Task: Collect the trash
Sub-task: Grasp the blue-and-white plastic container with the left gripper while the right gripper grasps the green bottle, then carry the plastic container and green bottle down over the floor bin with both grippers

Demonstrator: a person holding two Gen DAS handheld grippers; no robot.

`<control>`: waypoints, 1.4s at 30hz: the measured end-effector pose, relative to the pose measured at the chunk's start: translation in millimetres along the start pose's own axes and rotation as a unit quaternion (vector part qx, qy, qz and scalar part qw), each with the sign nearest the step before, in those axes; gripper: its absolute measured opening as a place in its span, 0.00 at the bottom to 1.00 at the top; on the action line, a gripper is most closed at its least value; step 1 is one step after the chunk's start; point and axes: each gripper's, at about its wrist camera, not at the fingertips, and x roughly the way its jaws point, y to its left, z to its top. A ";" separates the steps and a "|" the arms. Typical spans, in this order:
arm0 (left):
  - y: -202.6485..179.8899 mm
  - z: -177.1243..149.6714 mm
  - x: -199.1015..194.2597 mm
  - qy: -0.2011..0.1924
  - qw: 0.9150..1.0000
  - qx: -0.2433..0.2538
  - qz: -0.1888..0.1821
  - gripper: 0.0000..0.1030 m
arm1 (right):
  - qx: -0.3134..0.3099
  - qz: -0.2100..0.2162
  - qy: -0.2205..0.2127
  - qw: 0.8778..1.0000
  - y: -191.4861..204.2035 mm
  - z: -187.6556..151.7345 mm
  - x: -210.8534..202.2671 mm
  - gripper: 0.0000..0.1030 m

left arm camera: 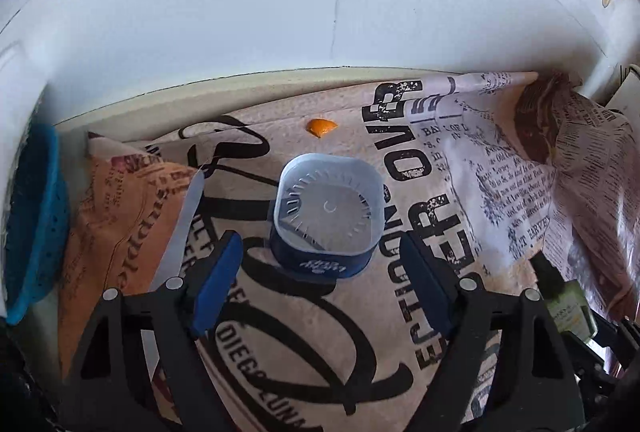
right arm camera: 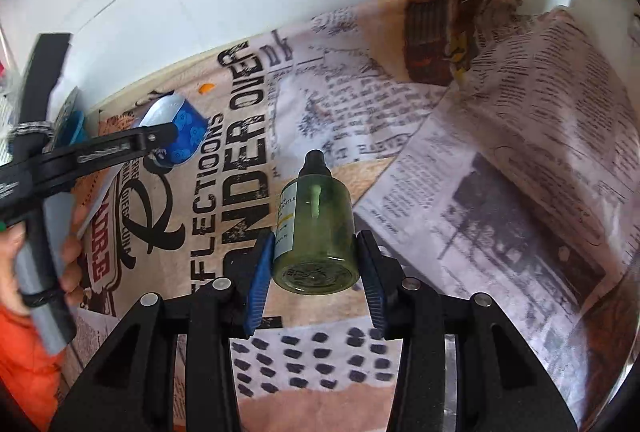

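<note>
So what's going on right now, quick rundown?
Right gripper jaws closed on green bottle. Left gripper open, nearing blue cup. Orange peel beyond it. Nothing blocking.

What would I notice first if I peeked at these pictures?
Probably the green bottle, lying between the right gripper's blue pads. Next, the empty blue tub standing on the newspaper-print cloth, in front of the open left gripper, with a bit of orange peel behind it.
</note>
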 end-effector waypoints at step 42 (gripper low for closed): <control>-166.7 -191.5 -356.3 -0.214 0.974 -0.028 0.072 0.57 | -0.071 0.103 -0.204 0.971 -90.2 -91.2 -284.0 0.37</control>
